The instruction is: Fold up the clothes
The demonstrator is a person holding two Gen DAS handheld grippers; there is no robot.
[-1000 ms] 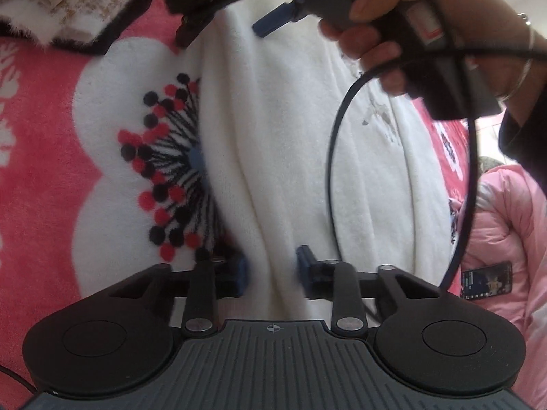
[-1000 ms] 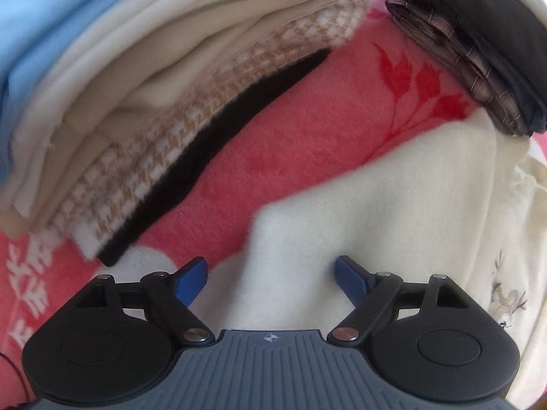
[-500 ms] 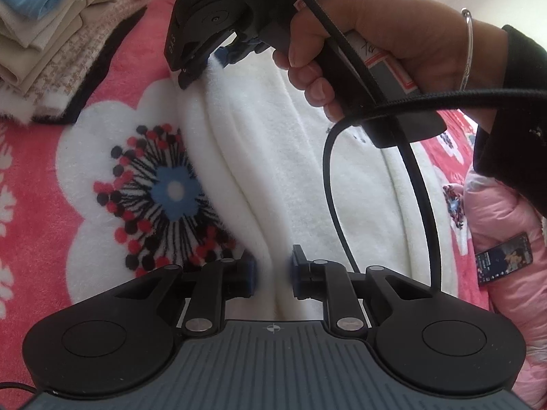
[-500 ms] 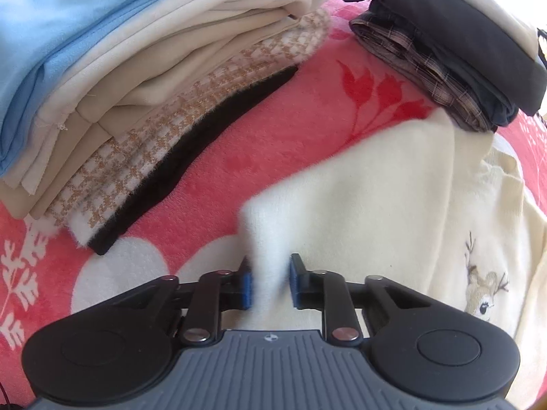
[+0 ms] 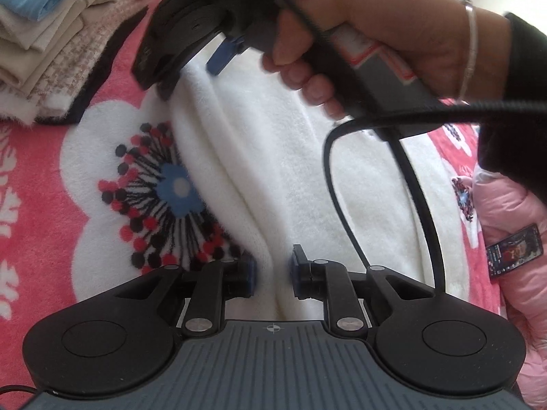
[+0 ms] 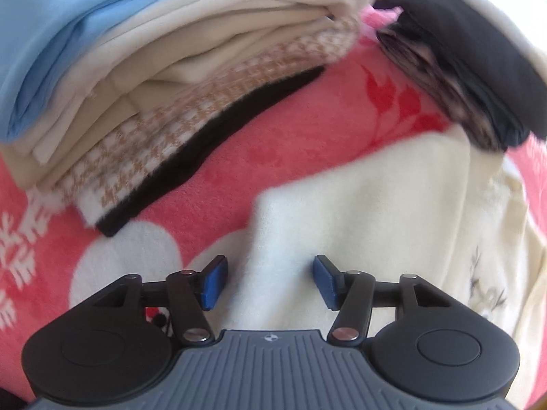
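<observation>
Sweater (image 5: 273, 266) fold between left gripper (image 5: 271, 273) pads (pinched)

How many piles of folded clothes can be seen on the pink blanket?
2. The tall pile of blue, cream and checked folded clothes lies at the upper left; the smaller dark pile of black and plaid clothes at the upper right. Others may lie out of view.

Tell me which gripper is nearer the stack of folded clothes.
Right. The right gripper is over the white sweater's corner, just short of the stack. The left gripper pinches the sweater's fold farther from it.
</observation>
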